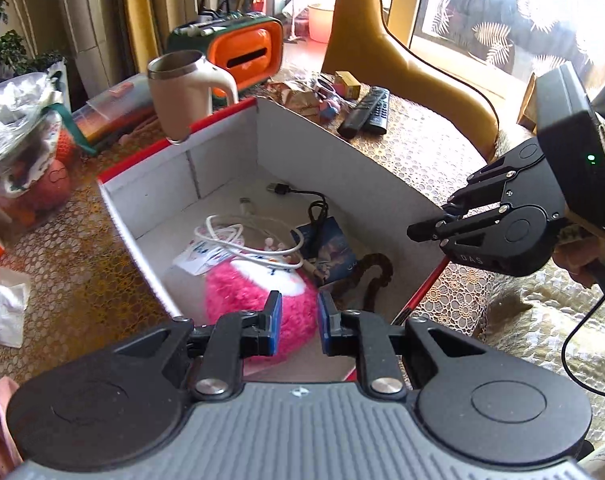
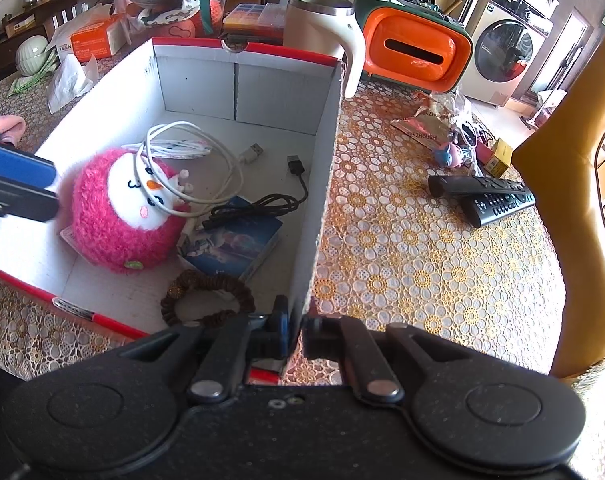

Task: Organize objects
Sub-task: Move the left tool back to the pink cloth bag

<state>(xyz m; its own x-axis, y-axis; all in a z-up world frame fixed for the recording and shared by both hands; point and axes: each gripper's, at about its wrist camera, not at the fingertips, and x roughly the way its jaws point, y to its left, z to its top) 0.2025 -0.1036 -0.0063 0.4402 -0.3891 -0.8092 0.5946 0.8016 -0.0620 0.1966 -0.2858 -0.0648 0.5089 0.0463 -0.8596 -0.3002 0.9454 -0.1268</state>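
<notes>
Here, box [image 2: 322,184] lengthwise away, plush [image 2: 118,216] upright

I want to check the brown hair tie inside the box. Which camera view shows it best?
The right wrist view: the brown hair tie lies fully visible as a loop on the floor of the box. In the left wrist view only part of it shows, near the left gripper.

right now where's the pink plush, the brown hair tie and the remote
pink plush [image 2: 118,220]: right wrist view, on its fuzzy pink body
brown hair tie [image 2: 206,280]: right wrist view, on the upper band
remote [image 2: 498,202]: right wrist view, on the keypad
</notes>
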